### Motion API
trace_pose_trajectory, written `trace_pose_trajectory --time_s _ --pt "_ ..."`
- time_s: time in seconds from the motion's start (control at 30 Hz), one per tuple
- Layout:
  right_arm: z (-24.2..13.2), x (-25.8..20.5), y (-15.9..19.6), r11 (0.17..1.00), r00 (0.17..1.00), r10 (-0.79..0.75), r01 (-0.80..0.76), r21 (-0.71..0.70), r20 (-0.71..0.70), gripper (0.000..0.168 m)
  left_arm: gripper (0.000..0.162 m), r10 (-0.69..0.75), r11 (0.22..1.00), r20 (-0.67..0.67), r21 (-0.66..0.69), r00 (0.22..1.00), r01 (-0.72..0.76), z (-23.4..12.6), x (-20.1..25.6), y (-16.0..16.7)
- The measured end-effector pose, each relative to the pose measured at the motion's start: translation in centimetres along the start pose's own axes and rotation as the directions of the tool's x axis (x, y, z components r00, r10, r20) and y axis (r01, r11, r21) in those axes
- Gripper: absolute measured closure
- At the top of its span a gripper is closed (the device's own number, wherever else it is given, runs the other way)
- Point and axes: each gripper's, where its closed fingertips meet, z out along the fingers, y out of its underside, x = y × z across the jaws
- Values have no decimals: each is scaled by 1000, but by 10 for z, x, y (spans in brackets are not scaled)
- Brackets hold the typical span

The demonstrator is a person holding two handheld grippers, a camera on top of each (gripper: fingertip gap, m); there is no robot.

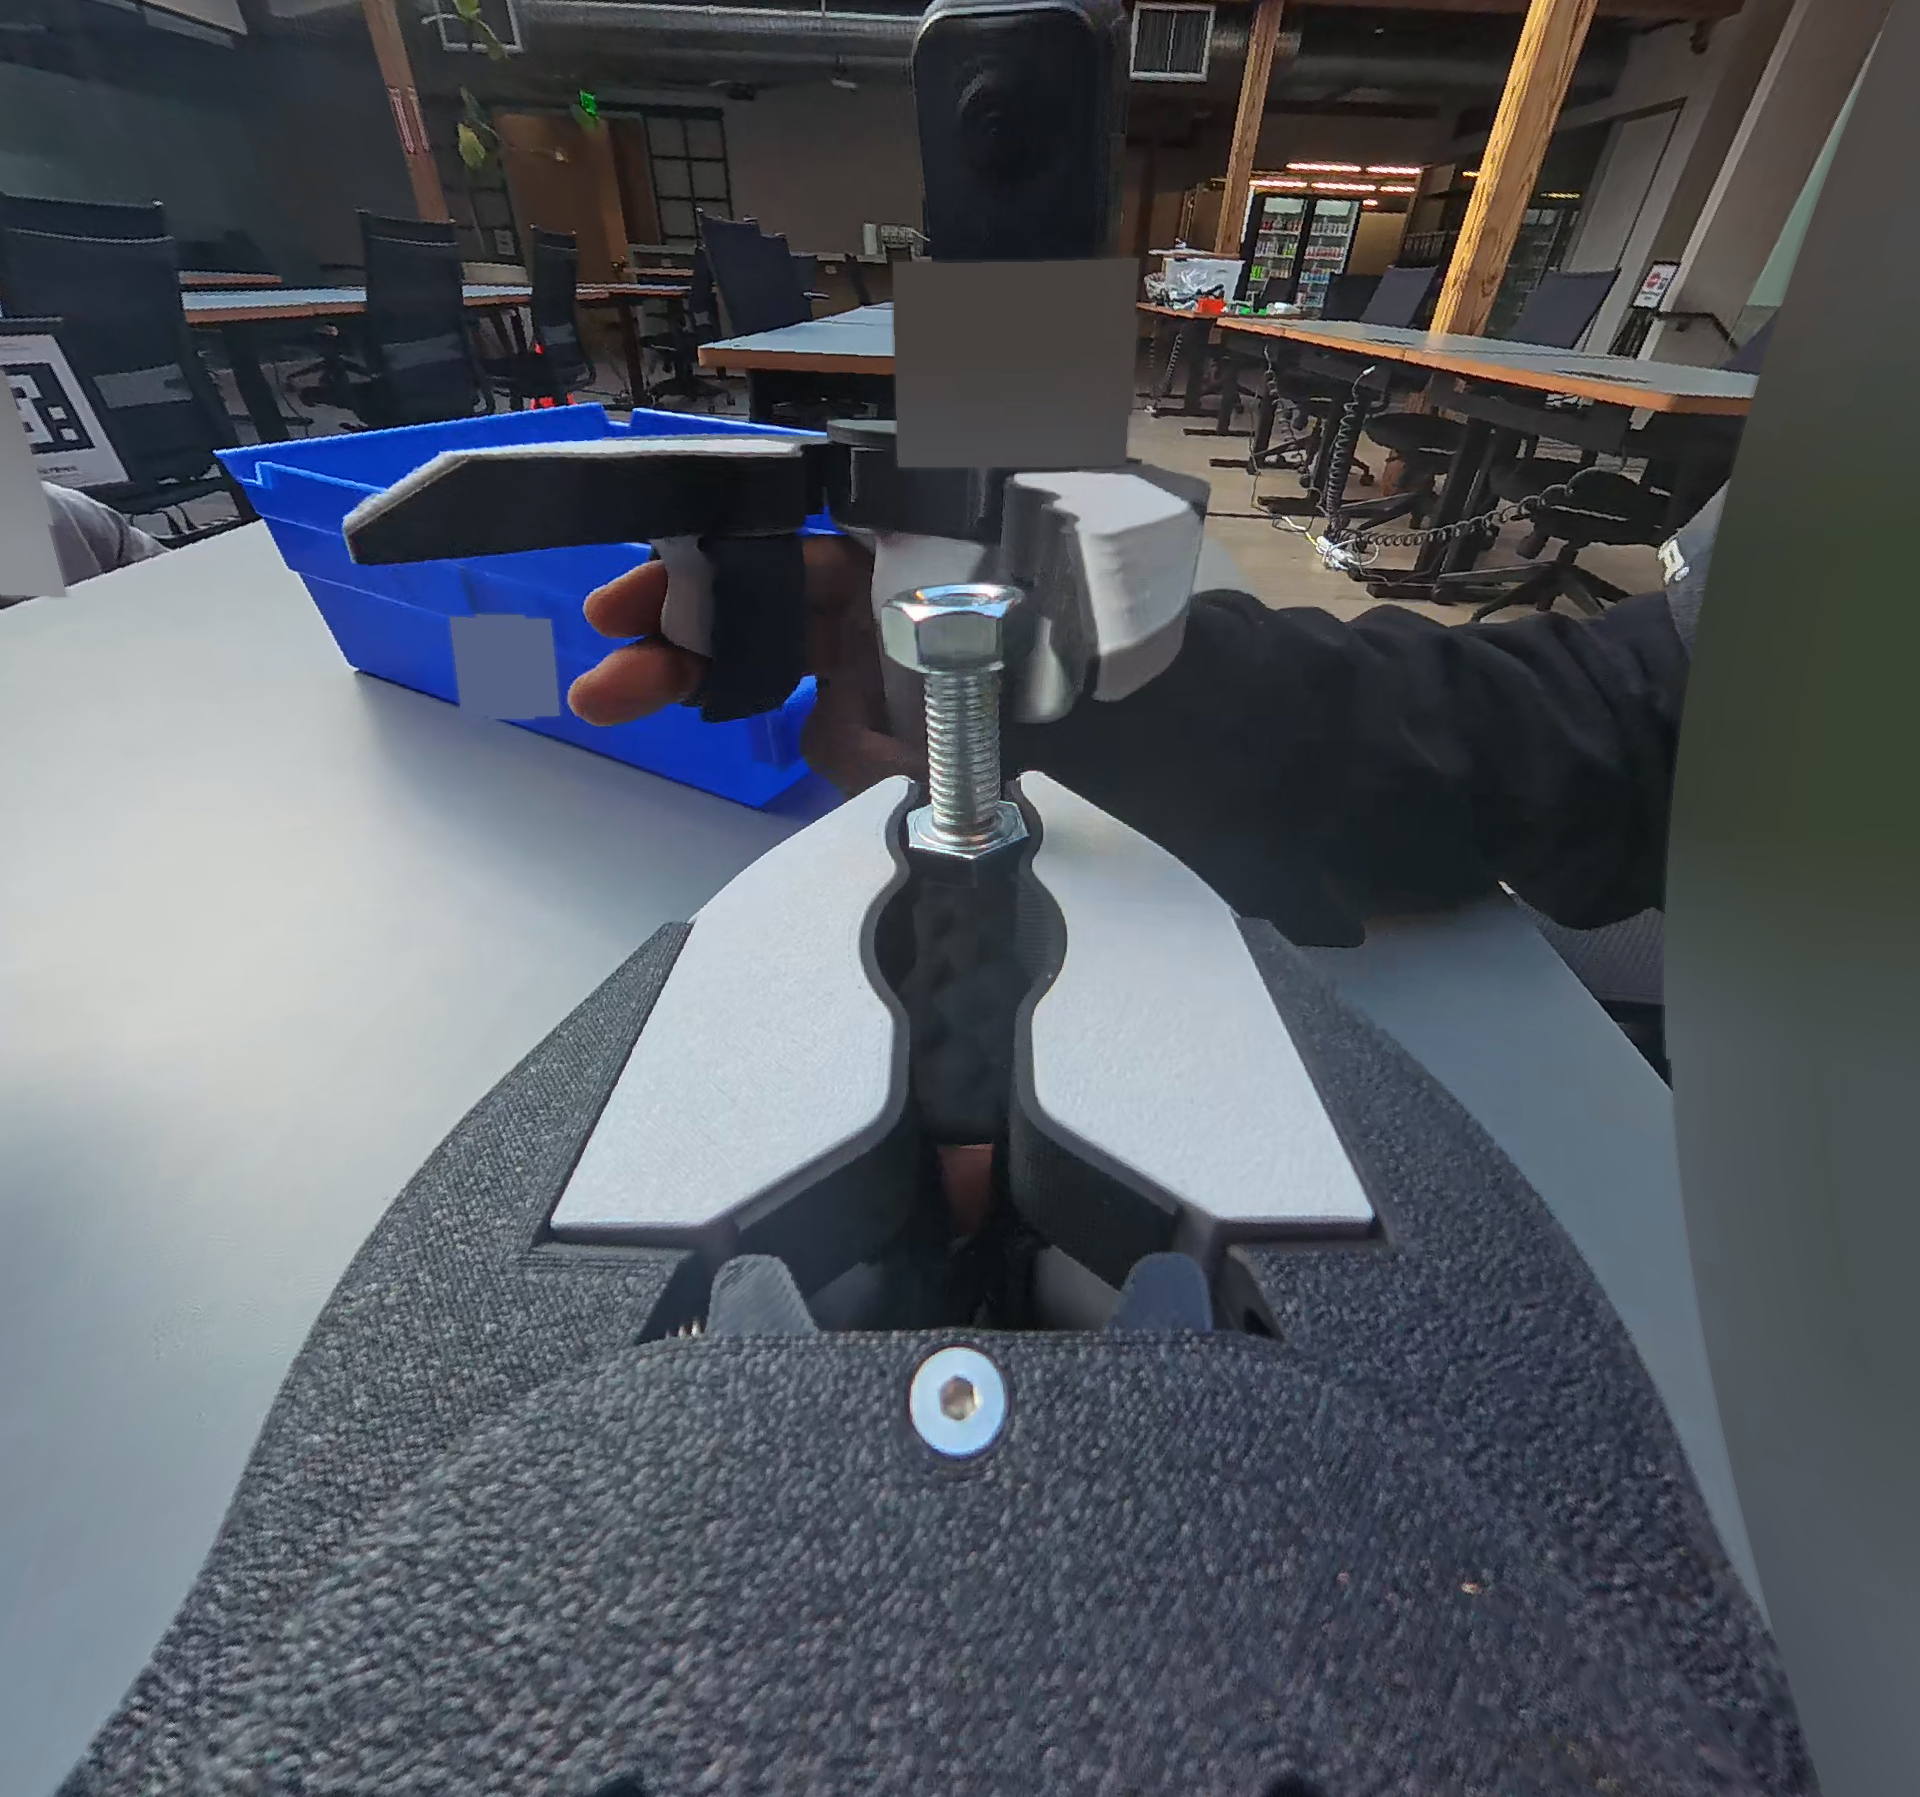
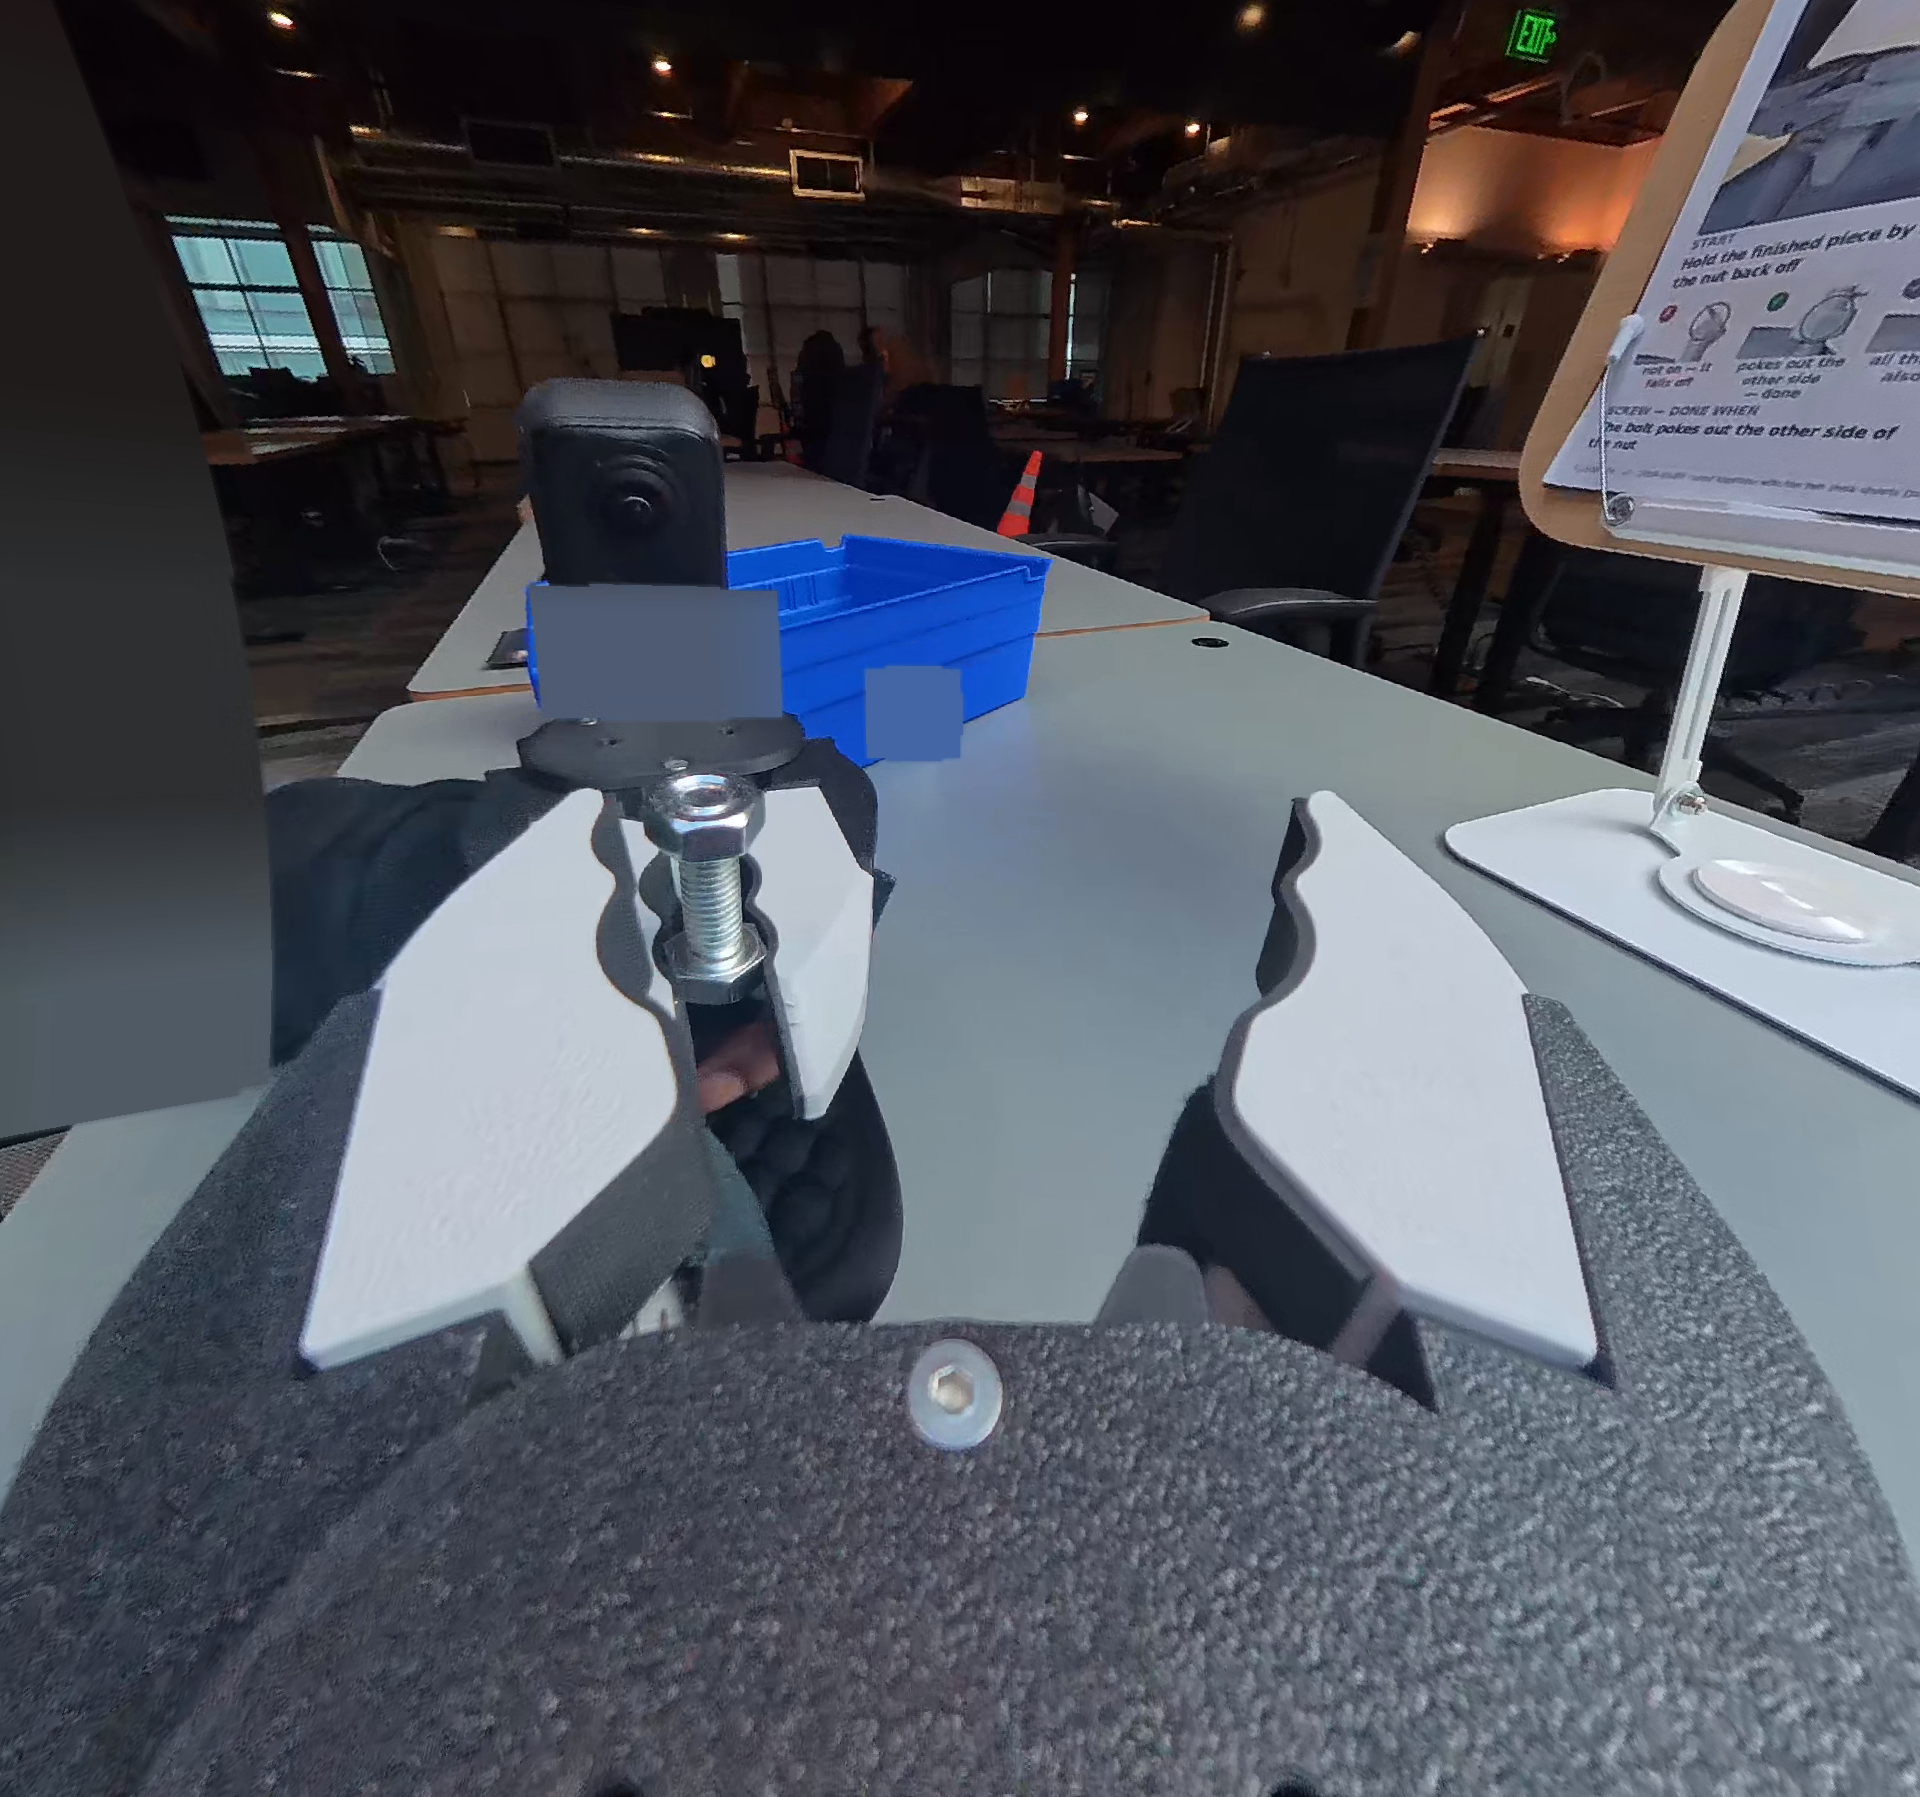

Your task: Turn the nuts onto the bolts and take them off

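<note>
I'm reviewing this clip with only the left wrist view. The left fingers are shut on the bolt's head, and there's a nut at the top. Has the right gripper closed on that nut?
Observer: No. In its own view the right gripper is open wide. The nut on the bolt sits beside one finger, and the other finger is well clear of it.
Operator: Is there anything on the table off to the side that I can't see?
Observer: Yes, a clipboard with an instruction sheet stands on a white stand on the table.
Operator: Is there anything beyond the bin?
Observer: An orange cone stands past the blue bin.
</note>
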Motion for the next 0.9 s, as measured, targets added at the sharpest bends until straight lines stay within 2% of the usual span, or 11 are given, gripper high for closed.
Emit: trace_pose_trajectory --time_s 0.2,0.4,0.53,0.7,0.9 --pt "-4 7 1 999 999 39 -39 14 -7 53 148 -4 1000 2 7 1000 4 -1 -1 -1" --pt "-19 4 -14 997 997 48 -52 63 62 69 148 1 1000 -4 10 1000 -1 -1 1 -1" --pt "-12 -9 -17 996 994 48 -55 72 96 64 148 10 1000 -3 -6 1000 -10 1 1 1" --pt "6 -8 -3 998 998 57 -58 34 19 62 148 32 999 -3 -29 999 -32 3 3 4" --pt "-8 2 -4 998 998 54 -55 16 31 59 148 17 1000 -15 -7 1000 -17 1 3 1"
